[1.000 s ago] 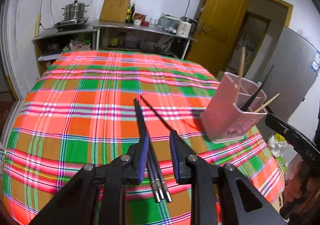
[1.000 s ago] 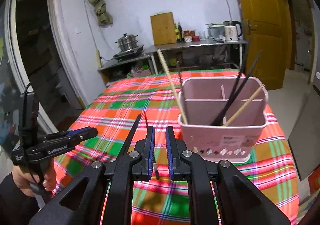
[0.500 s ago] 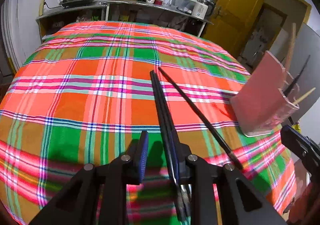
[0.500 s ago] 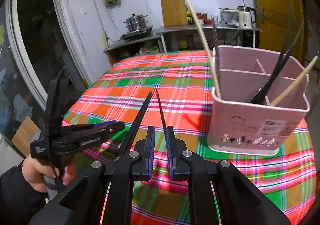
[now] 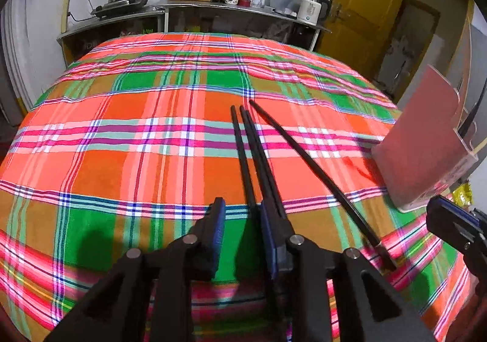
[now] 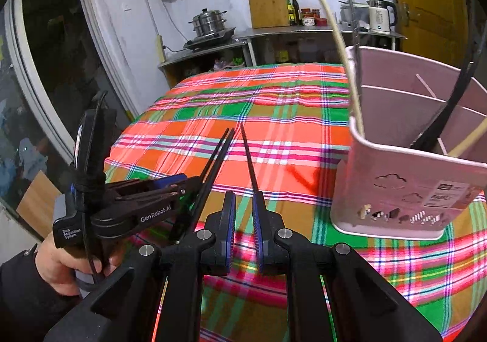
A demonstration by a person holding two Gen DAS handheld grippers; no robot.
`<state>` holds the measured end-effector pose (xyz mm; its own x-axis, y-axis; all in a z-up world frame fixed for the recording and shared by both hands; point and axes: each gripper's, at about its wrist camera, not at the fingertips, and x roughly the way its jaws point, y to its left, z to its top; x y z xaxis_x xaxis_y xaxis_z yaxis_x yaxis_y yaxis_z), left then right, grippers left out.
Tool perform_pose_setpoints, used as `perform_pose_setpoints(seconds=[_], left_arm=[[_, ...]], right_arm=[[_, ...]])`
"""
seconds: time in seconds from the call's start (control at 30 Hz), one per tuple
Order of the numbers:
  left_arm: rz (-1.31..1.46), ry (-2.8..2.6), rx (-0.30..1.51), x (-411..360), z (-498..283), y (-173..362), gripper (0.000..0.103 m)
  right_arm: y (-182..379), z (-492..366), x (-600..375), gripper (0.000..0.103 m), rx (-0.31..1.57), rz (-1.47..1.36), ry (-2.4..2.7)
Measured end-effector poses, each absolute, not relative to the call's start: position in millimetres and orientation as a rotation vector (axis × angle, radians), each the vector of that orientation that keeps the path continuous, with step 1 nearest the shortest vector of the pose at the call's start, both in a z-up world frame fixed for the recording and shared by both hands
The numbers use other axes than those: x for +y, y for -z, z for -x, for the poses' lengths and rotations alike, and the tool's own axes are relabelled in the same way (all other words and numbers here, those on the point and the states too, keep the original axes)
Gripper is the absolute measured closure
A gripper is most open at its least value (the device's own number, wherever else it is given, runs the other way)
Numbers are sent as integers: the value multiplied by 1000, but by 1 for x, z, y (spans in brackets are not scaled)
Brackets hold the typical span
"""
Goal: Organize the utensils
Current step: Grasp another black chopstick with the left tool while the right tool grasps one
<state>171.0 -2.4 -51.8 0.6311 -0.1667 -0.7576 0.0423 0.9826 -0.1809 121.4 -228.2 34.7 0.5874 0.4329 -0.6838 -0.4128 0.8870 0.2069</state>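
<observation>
Near ends of the black chopsticks (image 5: 258,159) hidden under the left gripper (image 5: 243,220); contact with its right pad hard to judge, perhaps touching. Jaws narrowly apart, nothing clamped. Lone black chopstick (image 6: 249,159) on the plaid tablecloth (image 5: 121,129), running toward the narrow-gapped, empty right gripper (image 6: 243,214). Pink utensil holder (image 6: 395,190) cut off at right, near table's edge.

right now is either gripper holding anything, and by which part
Nothing held: left gripper and right gripper hover, jaws apart, over chopsticks lying on the cloth.
</observation>
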Motion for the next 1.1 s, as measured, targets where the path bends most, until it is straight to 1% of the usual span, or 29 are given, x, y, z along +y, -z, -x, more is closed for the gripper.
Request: perform_pose_setpoints(seconds=[0.1,0.3,0.63,1.1], left_arm=[[139,119,883,-2,-170,52,80],[156,95,888,11,-163,52,86],[188,82,906,36,-170,51,86],[80,140,922,27,-211,50,86]], right_arm=[[-30,-125,-222,92,811,-11,-498],[-20,-143,-208,92,832,18,-500],[0,-186,-180,92,879,66,-492],[22,-221,-161,92,955,128,-446]])
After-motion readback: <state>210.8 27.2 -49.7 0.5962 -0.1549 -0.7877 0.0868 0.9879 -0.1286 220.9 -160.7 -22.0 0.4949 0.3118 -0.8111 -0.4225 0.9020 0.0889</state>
